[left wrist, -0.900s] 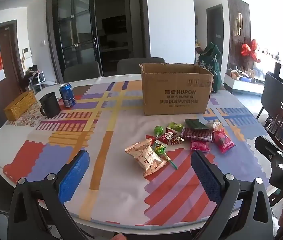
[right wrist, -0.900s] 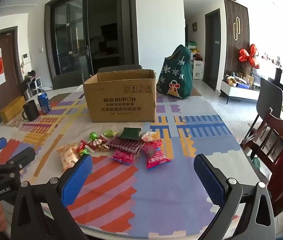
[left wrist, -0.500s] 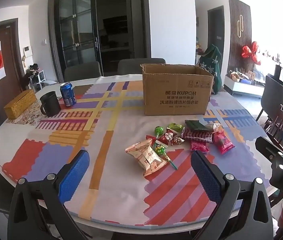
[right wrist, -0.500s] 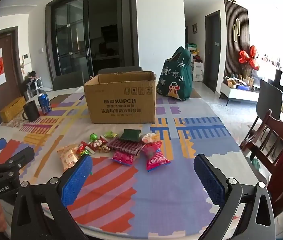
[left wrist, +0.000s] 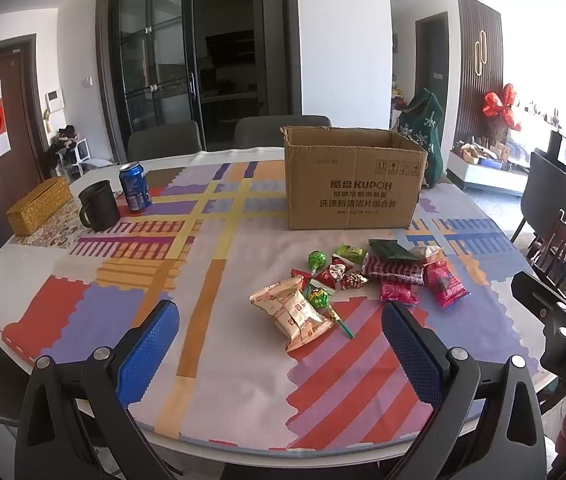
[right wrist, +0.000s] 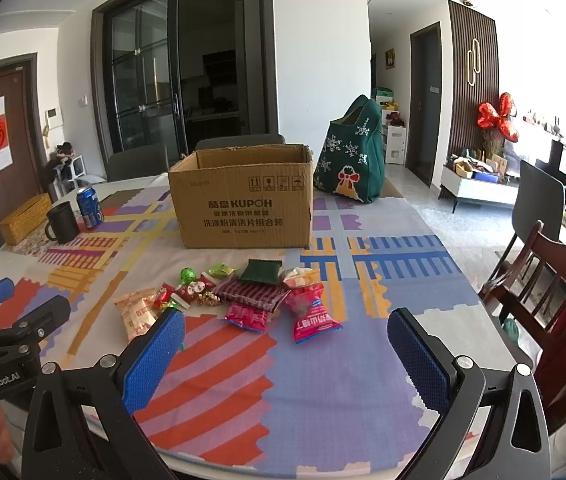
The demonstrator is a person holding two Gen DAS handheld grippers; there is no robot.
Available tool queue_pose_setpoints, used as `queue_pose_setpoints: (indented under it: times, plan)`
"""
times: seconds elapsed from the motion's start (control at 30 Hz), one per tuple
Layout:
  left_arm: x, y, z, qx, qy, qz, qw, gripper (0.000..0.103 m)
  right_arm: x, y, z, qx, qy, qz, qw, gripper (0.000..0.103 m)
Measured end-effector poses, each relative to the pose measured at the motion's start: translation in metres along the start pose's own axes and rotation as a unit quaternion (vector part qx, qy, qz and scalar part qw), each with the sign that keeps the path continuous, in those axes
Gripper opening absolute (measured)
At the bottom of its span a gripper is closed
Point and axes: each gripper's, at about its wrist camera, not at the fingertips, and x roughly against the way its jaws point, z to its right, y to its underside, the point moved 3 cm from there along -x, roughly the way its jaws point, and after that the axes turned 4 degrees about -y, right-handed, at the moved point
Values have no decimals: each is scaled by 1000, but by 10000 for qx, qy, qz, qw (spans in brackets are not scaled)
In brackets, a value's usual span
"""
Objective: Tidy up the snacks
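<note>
Left gripper (left wrist: 279,340) and right gripper (right wrist: 285,348) spread wide, empty, hovering over the near table edge (left wrist: 243,446). Beyond, loose on the cloth: tan puffed snack bag (left wrist: 293,312), lollipops (left wrist: 317,260), pink packet (right wrist: 313,316). Light, crinkly, slippery; best pinched at sealed ends, gently. Farthest, open cardboard box (left wrist: 353,184).

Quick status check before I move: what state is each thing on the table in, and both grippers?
cardboard box: upright, top flaps open
snack pile: loose on the tablecloth in front of the box, none seen boxed yet
tan snack bag: lying flat, sealed
soda can: upright
black mug: upright
left gripper: open, empty
right gripper: open, empty
</note>
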Motion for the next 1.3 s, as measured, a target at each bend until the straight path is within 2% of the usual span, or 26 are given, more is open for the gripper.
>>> queue_pose_setpoints:
  times: [1.3]
  plan:
    - [2,0,-1,13,22,27,10000,103,1,0,0,15,2,21,10000,102]
